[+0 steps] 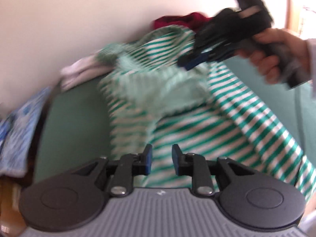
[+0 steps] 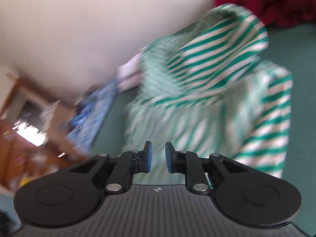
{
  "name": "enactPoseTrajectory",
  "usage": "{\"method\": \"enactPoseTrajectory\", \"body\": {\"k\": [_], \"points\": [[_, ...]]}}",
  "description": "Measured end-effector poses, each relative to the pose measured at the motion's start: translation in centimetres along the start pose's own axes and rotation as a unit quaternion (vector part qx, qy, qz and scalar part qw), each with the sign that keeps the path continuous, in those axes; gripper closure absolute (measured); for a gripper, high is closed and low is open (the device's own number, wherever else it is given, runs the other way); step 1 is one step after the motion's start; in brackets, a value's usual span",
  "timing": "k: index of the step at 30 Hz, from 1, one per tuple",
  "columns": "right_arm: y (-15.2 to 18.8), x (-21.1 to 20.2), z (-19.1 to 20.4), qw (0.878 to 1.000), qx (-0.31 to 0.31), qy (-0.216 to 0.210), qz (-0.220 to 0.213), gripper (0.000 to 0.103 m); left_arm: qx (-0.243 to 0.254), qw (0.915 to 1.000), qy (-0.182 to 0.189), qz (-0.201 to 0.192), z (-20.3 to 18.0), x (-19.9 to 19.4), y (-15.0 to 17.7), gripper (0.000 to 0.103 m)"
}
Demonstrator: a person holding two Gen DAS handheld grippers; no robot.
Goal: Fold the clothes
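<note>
No readable text, labels or numbers for you here; both views are too blurred to make out any.

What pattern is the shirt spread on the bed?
Green and white stripes on the shirt; clearest in the left wrist view.

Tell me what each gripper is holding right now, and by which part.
Nothing. The left gripper and right gripper both show open jaws with an empty gap, poised above the crumpled green-and-white striped shirt on the green surface.
</note>
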State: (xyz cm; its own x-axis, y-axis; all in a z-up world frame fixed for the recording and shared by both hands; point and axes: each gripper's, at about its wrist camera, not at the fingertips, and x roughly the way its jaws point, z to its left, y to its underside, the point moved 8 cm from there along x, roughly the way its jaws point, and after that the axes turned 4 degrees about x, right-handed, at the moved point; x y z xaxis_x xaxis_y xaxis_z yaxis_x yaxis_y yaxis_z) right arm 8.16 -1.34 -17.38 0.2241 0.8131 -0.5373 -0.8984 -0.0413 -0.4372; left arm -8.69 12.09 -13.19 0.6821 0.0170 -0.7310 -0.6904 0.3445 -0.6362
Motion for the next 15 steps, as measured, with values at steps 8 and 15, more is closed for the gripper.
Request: {"method": "enactPoseTrajectory", "body": {"k": [8, 15], "points": [[6.6, 5.2, 3.9, 0.994, -0.004, 0.049, 0.096, 0.081, -0.086, 0.9867, -0.075, 0.116, 3.5, -5.7, 12.3, 0.071], [7.1, 6.6, 4.6, 0.99, 0.013, 0.111, 0.082, 0.065, -0.12, 0.9861, -0.051, 0.103, 2.7, -6.4, 16.8, 0.049]]}}
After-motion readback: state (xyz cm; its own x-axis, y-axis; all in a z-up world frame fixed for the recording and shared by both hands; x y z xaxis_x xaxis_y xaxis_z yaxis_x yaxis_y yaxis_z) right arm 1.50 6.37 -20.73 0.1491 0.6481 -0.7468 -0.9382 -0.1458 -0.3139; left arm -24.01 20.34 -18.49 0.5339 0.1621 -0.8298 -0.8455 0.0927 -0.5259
